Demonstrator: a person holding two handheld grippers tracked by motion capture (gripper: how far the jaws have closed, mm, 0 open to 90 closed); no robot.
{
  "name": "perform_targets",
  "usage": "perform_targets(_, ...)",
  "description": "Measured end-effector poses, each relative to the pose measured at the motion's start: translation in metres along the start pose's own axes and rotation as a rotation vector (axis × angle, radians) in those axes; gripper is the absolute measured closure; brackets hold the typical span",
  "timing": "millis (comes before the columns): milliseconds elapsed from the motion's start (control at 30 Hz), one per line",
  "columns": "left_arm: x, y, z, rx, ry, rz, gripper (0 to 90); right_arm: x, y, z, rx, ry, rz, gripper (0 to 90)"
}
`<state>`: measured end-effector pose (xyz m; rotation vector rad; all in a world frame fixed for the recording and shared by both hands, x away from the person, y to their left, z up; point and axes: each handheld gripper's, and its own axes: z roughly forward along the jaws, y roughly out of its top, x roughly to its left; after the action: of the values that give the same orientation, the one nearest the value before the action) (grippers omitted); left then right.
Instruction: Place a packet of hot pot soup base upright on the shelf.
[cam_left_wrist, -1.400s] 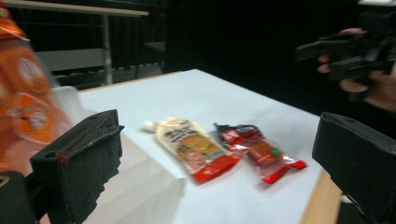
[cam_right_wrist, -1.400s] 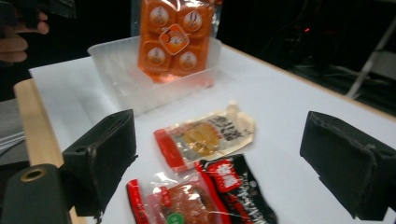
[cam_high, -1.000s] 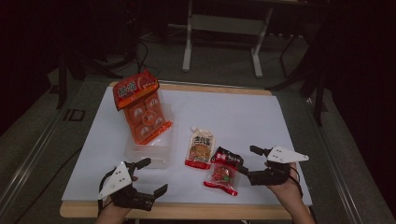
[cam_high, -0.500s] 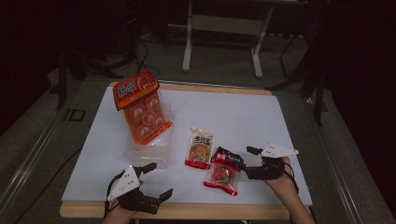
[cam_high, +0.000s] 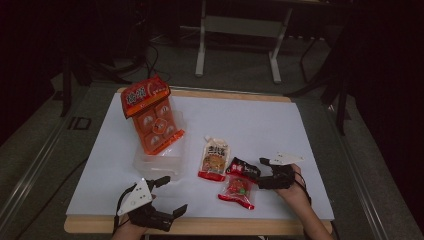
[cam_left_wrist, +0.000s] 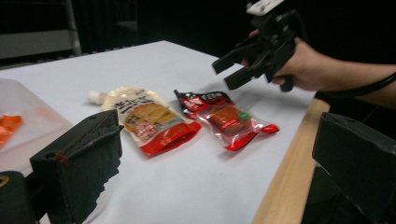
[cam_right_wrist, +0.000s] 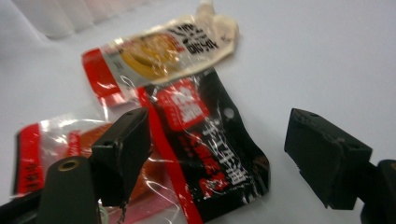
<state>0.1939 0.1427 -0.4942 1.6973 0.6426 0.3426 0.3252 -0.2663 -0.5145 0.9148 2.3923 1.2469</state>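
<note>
The right claw (cam_right_wrist: 219, 158) hangs wide open over the black end of the red-and-black snack packet (cam_right_wrist: 205, 154), one jaw low on the clear, red-edged part, the other out over bare white table (cam_high: 300, 135), neither one touching the film that can be made out. From the high view, that packet (cam_high: 239, 183) lies flat near the front edge of the table, its black top pointing at the right claw (cam_high: 266, 172) and just beside the cream-and-red sauce pouch (cam_high: 214, 159). It looks light and limp: thin, glossy, crinkled film around a small lump of filling, so it will likely sag and slide on the paper rather than lift stiffly. The best bite seems to be the flat sealed black edge, pinched across the seam, not the slick bulge in the middle. Farther out, the left claw (cam_high: 159, 197) sits open at the front left corner, holding nothing, and beyond it an orange multi-pack (cam_high: 152, 117) leans in a clear plastic tray (cam_high: 157, 160).
</note>
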Motion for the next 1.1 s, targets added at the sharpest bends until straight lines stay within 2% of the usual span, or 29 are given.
perform_targets(167,-0.001,0.001,0.000,-0.006,-0.005,0.000,1.9,-0.002,-0.004,0.007,0.034,-0.008,0.011,20.5)
perform_targets(433,-0.001,0.001,0.000,-0.001,-0.003,0.007,1.9,-0.002,-0.008,0.018,0.092,-0.033,-0.018,19.5)
perform_targets(567,0.000,0.000,0.001,0.005,-0.003,0.006,1.9,-0.003,-0.010,0.022,0.113,-0.036,-0.009,16.4)
perform_targets(633,-0.001,0.000,0.001,0.007,-0.005,0.009,1.9,-0.007,-0.011,0.025,0.127,-0.029,0.021,15.1)
perform_targets(733,-0.001,0.000,0.001,0.008,-0.004,0.014,1.9,-0.006,-0.012,0.026,0.124,-0.031,0.016,15.5)
perform_targets(900,-0.001,-0.001,0.003,0.014,-0.005,0.012,1.9,-0.002,-0.011,0.025,0.124,-0.047,-0.032,20.3)
perform_targets(933,-0.001,-0.002,0.003,0.019,-0.006,0.017,1.9,0.000,-0.010,0.024,0.131,-0.030,-0.028,27.7)
perform_targets(1100,-0.002,-0.002,0.003,0.024,-0.006,0.020,1.9,0.003,-0.008,0.024,0.144,-0.019,-0.040,41.4)
